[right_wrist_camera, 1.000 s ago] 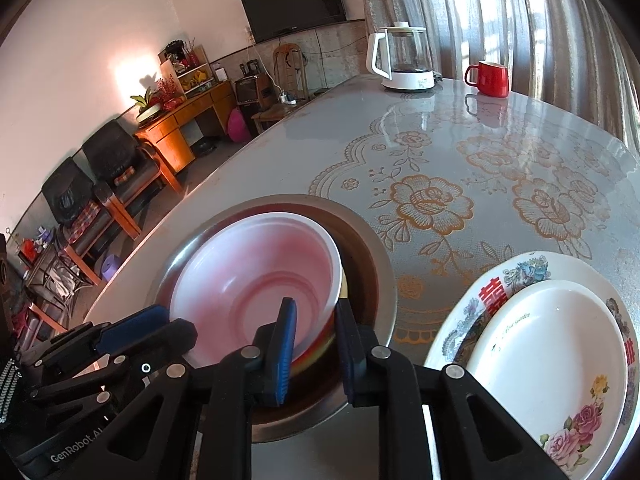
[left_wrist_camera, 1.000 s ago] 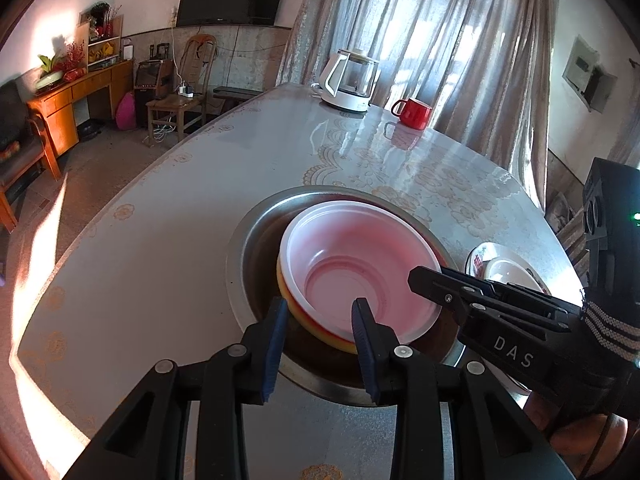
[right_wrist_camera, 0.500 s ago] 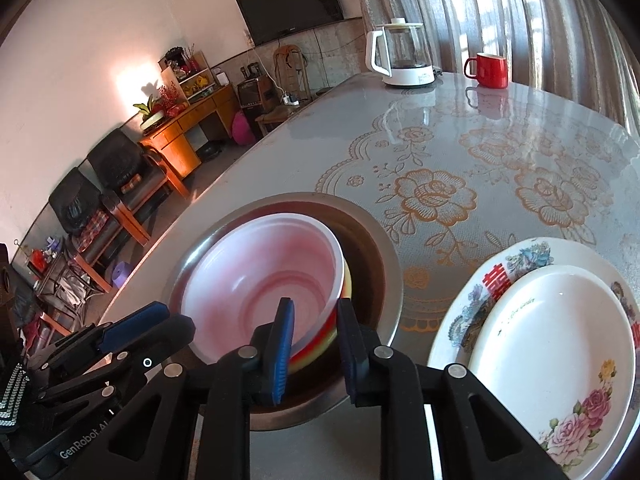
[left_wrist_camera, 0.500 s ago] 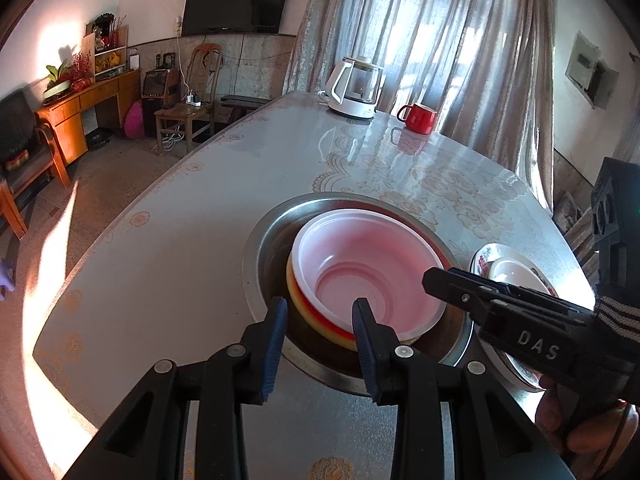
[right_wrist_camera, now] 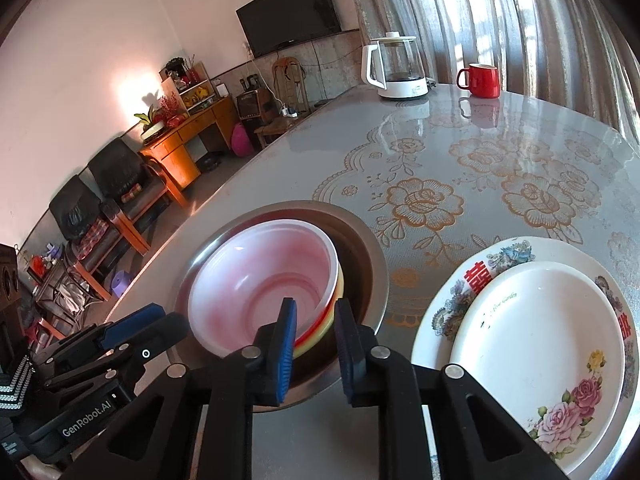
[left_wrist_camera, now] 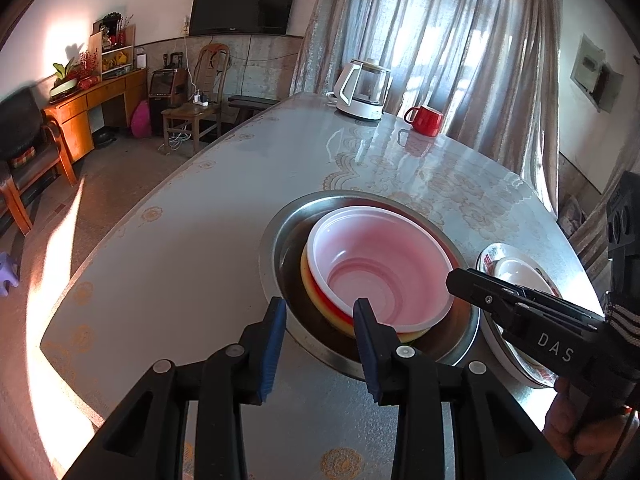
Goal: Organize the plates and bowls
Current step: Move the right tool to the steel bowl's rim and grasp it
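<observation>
Nested bowls in steel basin, both grippers released.
Pink bowl (left_wrist_camera: 380, 272) tops the yellow/red stack inside steel basin (right_wrist_camera: 372, 248) on worktop (left_wrist_camera: 200, 264). Left gripper (left_wrist_camera: 320, 320) and right gripper (right_wrist_camera: 316, 320) gape empty at the basin's near rim. Stacked plates (right_wrist_camera: 536, 332) just right of basin; kettle (right_wrist_camera: 396, 68) and red mug (right_wrist_camera: 482, 80) far beyond it.

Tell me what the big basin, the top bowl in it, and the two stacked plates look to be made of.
Basin: likely stainless steel, going by its brushed grey sheen and rolled rim.
Top bowl: probably thin plastic; the white wall is translucent and red shows through.
Plates: glossy, opaque white with printed flowers, so ceramic or melamine; I cannot tell which.
</observation>
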{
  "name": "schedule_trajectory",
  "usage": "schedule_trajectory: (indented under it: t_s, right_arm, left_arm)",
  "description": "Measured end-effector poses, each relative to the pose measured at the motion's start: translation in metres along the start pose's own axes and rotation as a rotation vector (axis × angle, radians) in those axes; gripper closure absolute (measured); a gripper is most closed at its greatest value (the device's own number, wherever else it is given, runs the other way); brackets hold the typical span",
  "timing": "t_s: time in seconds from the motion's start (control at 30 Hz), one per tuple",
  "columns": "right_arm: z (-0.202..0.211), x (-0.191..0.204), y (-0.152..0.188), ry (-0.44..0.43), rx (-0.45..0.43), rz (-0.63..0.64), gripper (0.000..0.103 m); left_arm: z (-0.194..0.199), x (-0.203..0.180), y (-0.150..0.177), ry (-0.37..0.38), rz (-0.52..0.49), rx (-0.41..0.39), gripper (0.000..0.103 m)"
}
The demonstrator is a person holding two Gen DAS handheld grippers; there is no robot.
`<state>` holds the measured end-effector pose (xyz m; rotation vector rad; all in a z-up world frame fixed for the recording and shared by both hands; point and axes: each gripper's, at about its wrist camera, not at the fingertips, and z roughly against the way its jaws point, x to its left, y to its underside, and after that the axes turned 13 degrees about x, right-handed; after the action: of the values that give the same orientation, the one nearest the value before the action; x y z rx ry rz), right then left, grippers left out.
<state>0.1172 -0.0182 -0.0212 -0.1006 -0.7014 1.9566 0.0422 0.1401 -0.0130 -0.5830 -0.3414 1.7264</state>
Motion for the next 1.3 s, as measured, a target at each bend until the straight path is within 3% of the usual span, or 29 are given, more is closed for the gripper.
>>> schedule_trajectory:
  t_s: [0.77,0.9,1.13,1.3]
  right_arm:
    - [-0.006,0.002,0.001,-0.019,0.006,-0.001,0.089]
    - [0.001,-0.003,0.002,-0.029,-0.005,-0.019,0.084]
    - [0.009,-0.018,0.001,-0.012,-0.026,-0.064,0.084]
    - [0.007,-0.028,-0.001,0.001,-0.017,-0.096,0.082]
  left_arm:
    - [-0.009,0.006,0.001,-0.038,0.017,0.020,0.065]
    - [-0.007,0.013,-0.002,-0.028,0.045,0.013,0.061]
    - [-0.005,0.027,-0.005,-0.049,0.081,-0.001,0.061]
    - [-0.006,0.043,-0.007,-0.022,0.120,0.006,0.061]
